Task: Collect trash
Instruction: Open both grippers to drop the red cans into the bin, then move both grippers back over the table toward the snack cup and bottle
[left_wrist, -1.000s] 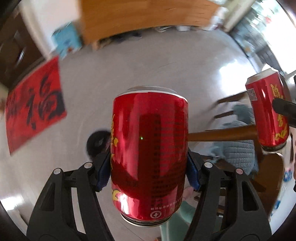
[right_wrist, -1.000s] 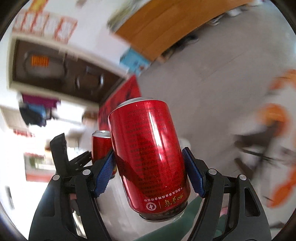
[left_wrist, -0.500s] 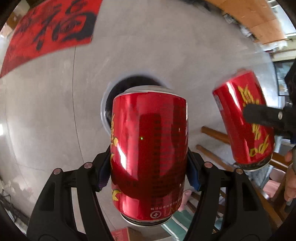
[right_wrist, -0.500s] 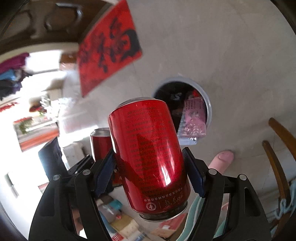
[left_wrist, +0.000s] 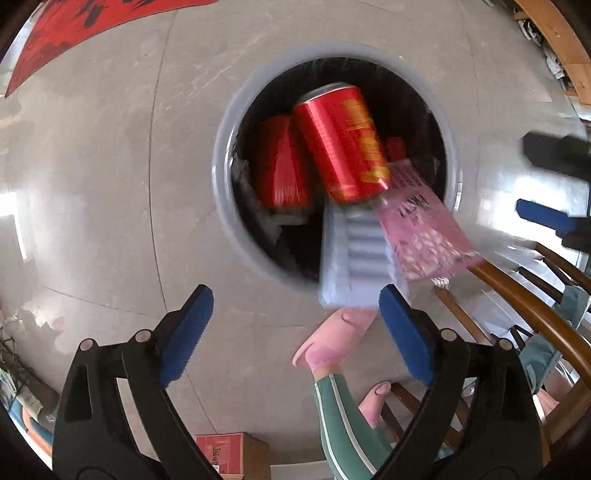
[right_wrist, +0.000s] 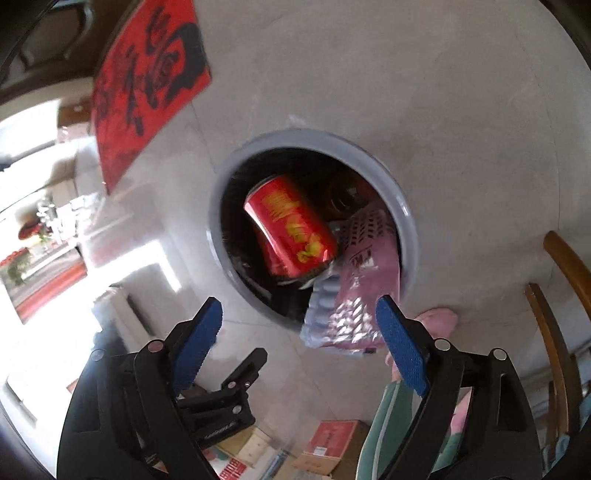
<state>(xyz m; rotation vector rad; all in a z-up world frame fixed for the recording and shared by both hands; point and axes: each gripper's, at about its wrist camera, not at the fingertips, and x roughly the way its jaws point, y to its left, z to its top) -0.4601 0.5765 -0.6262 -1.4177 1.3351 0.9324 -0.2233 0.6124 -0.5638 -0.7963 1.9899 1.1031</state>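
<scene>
Only right wrist shows left hand-held gripper (right_wrist: 236, 373), red mat (right_wrist: 147, 81) whole

Each gripper, left gripper (left_wrist: 295, 325) and right gripper (right_wrist: 297, 334), has matte black plastic arms with silver rivets and textured blue pads (right_wrist: 400, 349). The person wears green trousers (left_wrist: 341, 421) with a pale side stripe and pink slippers (left_wrist: 332, 341).

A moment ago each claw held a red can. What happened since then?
Both claws, the left claw and the right claw, swung down over the grey bin, and their jaws have just been opening with nothing left between them. Both red cans now lie in the bin. The pink packet stays propped on its rim.
</scene>
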